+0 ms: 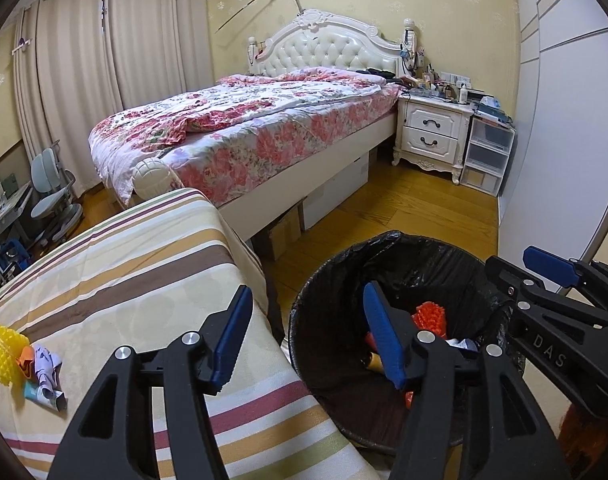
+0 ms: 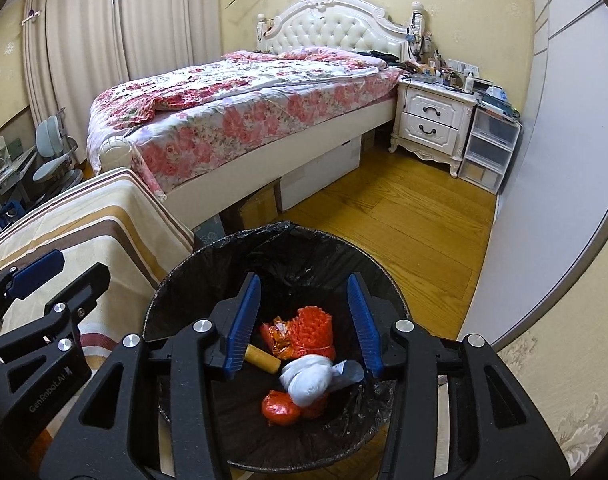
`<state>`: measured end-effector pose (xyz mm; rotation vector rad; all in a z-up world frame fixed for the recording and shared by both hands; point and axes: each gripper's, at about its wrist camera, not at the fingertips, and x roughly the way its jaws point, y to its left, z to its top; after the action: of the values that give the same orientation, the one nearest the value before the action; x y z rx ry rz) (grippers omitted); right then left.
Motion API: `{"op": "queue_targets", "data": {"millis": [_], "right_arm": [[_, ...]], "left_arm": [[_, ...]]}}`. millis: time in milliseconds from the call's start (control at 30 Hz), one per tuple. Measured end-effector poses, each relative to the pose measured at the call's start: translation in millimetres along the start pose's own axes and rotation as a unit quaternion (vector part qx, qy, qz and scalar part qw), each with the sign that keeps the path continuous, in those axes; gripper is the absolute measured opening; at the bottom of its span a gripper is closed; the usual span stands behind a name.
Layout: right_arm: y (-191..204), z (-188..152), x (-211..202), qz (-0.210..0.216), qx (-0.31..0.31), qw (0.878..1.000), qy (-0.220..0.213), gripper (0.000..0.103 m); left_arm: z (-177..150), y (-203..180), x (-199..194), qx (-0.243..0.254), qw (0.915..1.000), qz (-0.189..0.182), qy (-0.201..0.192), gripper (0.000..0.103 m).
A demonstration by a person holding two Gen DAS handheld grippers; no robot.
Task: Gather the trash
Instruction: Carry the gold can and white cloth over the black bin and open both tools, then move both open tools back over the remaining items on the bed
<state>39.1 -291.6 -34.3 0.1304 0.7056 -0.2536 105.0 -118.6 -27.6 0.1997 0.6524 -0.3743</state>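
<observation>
A round bin with a black liner (image 2: 176,296) stands on the floor beside the striped table; it also shows in the left wrist view (image 1: 324,280). Inside lie orange foam netting (image 2: 312,326), a crumpled white wrapper (image 2: 310,380), a tan cylinder (image 2: 262,358) and orange foil (image 2: 280,408). My right gripper (image 2: 304,320) is open and empty just above the bin's opening. My left gripper (image 1: 304,340) is open and empty, straddling the table edge and bin rim. On the table at the left lie yellow foam netting (image 1: 2,354), a lilac crumpled paper (image 1: 46,362) and a teal wrapper (image 1: 40,394).
The striped tablecloth (image 1: 144,280) covers the table on the left. A bed with a floral quilt (image 1: 264,120) stands beyond, with boxes (image 1: 336,196) under it. A white nightstand (image 1: 432,132) and plastic drawers (image 1: 486,156) stand at the far right. A wooden floor (image 2: 404,220) lies between.
</observation>
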Motion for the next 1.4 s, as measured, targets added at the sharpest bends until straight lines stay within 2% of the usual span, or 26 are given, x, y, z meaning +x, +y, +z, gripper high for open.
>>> {"op": "queue_targets", "data": {"millis": [167, 267, 533, 733, 1067, 1400], "right_arm": [[2.5, 0.0, -0.4, 0.001, -0.001, 1.000, 0.001, 0.048], [6.9, -0.5, -2.5, 0.004, -0.004, 1.000, -0.001, 0.053], [33.1, -5.9, -7.4, 0.037, -0.017, 0.999, 0.011, 0.055], [69.4, -11.7, -14.6, 0.070, -0.046, 0.996, 0.015, 0.055], [138.4, -20.0, -26.4, 0.122, -0.099, 0.987, 0.021, 0.056], [208.4, -24.1, -39.0, 0.174, -0.152, 0.973, 0.024, 0.056]], "left_arm": [[0.8, 7.8, -7.4, -0.008, 0.9999, 0.006, -0.006, 0.065], [-0.2, 14.7, -14.4, -0.011, 0.9997, 0.016, -0.010, 0.068], [-14.9, 48.5, -33.4, -0.034, 0.9982, 0.050, -0.003, 0.069], [-31.9, 84.8, -50.4, -0.060, 0.9949, 0.081, 0.004, 0.069], [-59.0, 152.8, -76.5, -0.115, 0.9832, 0.141, 0.015, 0.069], [-90.0, 220.8, -103.5, -0.170, 0.9655, 0.196, 0.026, 0.069]]}}
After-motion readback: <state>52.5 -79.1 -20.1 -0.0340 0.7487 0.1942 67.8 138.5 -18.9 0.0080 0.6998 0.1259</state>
